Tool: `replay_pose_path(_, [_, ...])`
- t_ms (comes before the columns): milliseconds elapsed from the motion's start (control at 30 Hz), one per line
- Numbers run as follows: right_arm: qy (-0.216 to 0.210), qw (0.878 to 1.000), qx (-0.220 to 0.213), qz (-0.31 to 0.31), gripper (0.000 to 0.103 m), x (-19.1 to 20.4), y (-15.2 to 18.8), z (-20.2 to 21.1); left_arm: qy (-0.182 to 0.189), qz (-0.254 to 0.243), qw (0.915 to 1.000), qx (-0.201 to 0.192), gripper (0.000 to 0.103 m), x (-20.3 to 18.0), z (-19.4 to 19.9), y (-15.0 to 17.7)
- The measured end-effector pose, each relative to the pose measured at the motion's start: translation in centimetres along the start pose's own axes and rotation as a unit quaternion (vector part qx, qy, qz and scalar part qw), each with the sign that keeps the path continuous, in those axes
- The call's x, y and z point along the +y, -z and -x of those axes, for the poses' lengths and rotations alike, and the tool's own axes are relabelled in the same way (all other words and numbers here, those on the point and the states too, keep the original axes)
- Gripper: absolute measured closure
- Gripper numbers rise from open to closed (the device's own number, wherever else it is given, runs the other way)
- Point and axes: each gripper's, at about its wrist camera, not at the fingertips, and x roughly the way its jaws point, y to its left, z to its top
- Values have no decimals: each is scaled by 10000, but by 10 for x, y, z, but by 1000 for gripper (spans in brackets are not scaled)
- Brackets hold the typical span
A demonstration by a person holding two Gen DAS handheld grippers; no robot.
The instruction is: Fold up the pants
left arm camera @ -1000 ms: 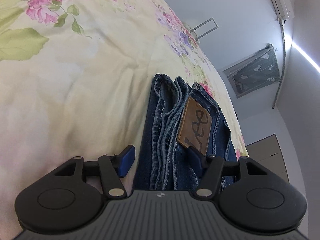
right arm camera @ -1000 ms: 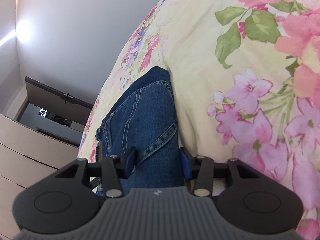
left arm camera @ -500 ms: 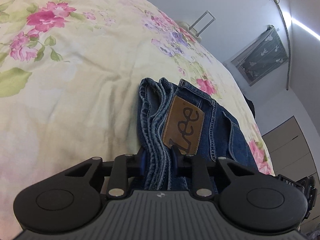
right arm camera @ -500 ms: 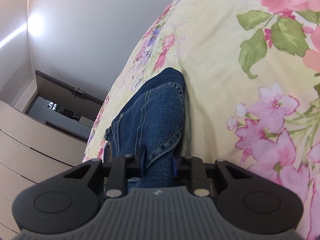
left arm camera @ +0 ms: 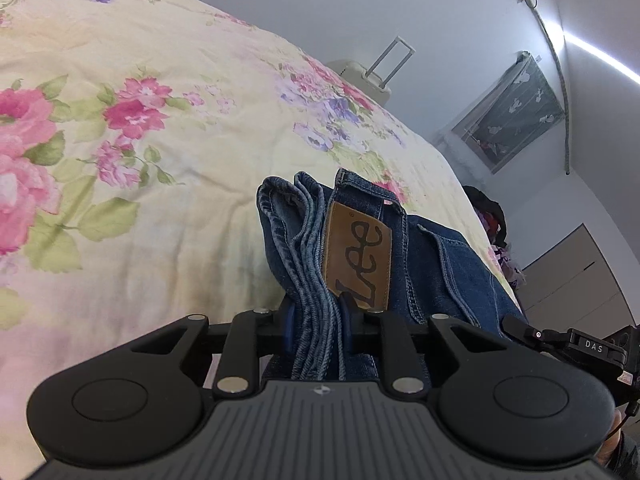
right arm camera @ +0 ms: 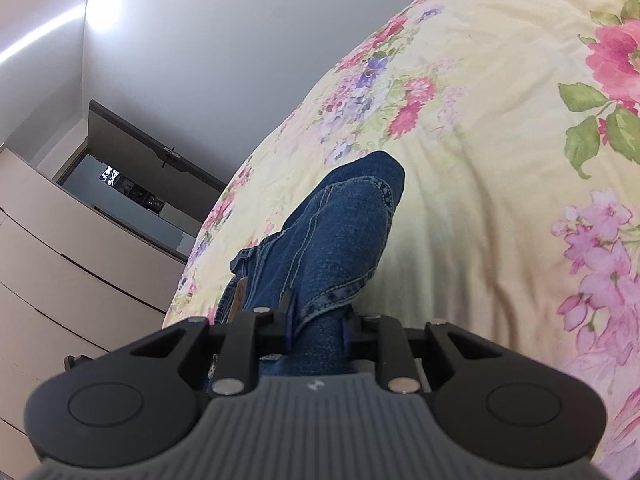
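Observation:
Folded blue jeans with a brown leather Lee patch lie on the flowered bedspread. In the left wrist view my left gripper is shut on the stacked waistband edges beside the patch, and the denim rises off the bed. In the right wrist view my right gripper has the folded leg end of the jeans between its pads. Its jaws are still closing and they press on the cloth. The pad faces are mostly hidden by denim.
The bedspread stretches far beyond the jeans. A pale suitcase stands past the bed's far edge. Beige drawers line the wall to the left in the right wrist view. A black device marked DAS shows at the right edge.
Both grippers went from open around the denim to shut on it, then rose. The gripped edges of the jeans lifted with them and more of the bed came into view.

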Motion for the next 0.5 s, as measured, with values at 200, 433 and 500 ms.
replay_pose_path(200, [-349, 9989, 262, 177, 87, 59, 22, -30, -188, -27, 9997, -175, 80, 40, 74, -30])
replay_pose_path(433, [-840, 9939, 700, 178, 87, 130, 63, -105, -534, -112, 9982, -232, 80, 106, 139, -68])
replay_pose_path(500, [-924, 9925, 795, 90, 87, 141, 75, -128, -607, -30, 9978, -264, 80, 127, 144, -71])
